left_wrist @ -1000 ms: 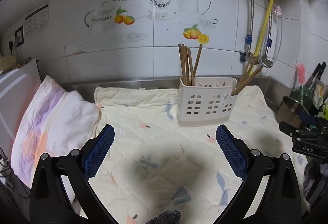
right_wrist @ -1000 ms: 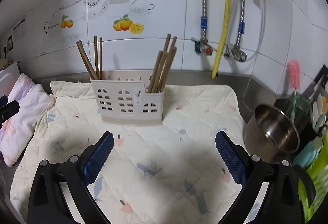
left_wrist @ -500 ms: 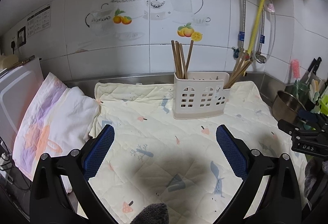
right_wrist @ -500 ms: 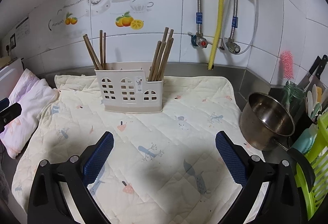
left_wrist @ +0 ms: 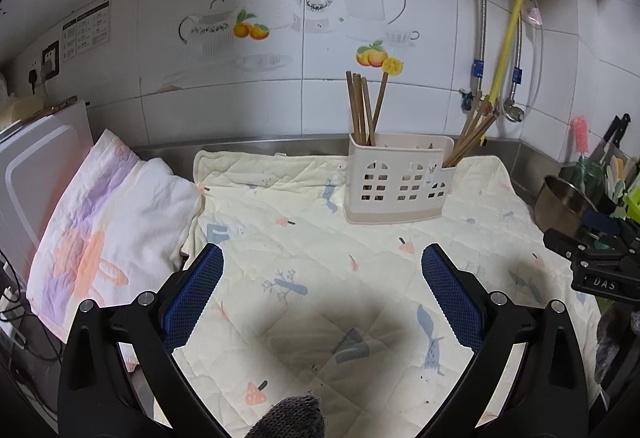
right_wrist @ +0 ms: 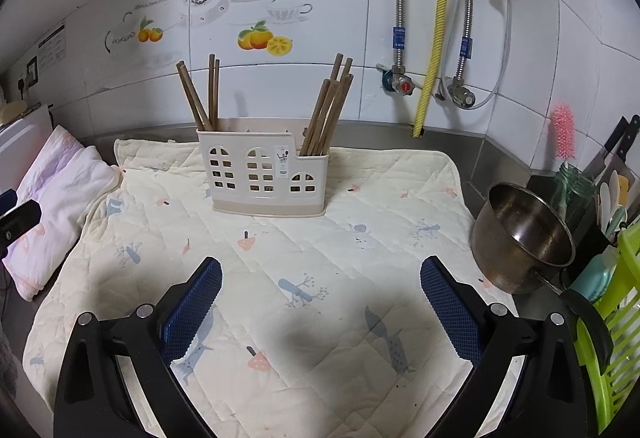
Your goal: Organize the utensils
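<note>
Folded towel (right_wrist: 60,193), far left on the desk; quilted mat (right_wrist: 280,270) spread beside it; cream utensil caddy (right_wrist: 262,173) upright at the mat's rear centre; wooden chopsticks (right_wrist: 202,97) in its left compartment, a second bunch (right_wrist: 328,105) in its right; steel pot (right_wrist: 524,234) off the mat's right edge; left gripper (left_wrist: 322,262) fingers wide, empty; right gripper (right_wrist: 320,274) fingers wide, empty.
</note>
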A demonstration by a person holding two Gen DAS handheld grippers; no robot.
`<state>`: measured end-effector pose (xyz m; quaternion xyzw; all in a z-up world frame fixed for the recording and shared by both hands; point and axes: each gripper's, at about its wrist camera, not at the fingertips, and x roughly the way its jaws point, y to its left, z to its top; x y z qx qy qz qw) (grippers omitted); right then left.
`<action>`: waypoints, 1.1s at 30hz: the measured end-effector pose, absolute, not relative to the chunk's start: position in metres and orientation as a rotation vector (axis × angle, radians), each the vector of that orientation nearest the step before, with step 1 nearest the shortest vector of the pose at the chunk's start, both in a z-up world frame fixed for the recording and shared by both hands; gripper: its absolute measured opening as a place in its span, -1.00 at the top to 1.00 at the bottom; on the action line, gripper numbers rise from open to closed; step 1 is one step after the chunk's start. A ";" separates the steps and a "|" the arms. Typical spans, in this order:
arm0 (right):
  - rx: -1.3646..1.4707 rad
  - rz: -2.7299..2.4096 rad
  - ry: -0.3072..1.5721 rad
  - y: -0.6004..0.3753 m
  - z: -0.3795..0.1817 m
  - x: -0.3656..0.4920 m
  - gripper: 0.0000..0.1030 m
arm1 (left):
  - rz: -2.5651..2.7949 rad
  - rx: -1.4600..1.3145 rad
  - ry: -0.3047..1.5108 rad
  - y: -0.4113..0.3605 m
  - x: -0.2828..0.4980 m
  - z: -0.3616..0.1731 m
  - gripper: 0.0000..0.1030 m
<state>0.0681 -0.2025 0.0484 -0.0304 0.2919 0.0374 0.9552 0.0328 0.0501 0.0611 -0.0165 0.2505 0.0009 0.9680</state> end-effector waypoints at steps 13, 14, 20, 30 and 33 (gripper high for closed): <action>-0.065 0.083 0.604 -0.199 0.045 0.071 -0.87 | -0.011 -0.030 0.531 0.046 0.033 0.053 -0.91; -0.066 0.083 0.605 -0.199 0.045 0.071 -0.87 | -0.015 -0.030 0.532 0.045 0.034 0.053 -0.91; -0.065 0.083 0.604 -0.199 0.045 0.071 -0.87 | -0.026 -0.017 0.535 0.037 0.035 0.052 -0.91; -0.067 0.088 0.604 -0.198 0.045 0.069 -0.87 | -0.027 -0.008 0.539 0.031 0.036 0.050 -0.91; -0.066 0.091 0.603 -0.198 0.045 0.068 -0.87 | -0.027 -0.009 0.539 0.031 0.036 0.050 -0.91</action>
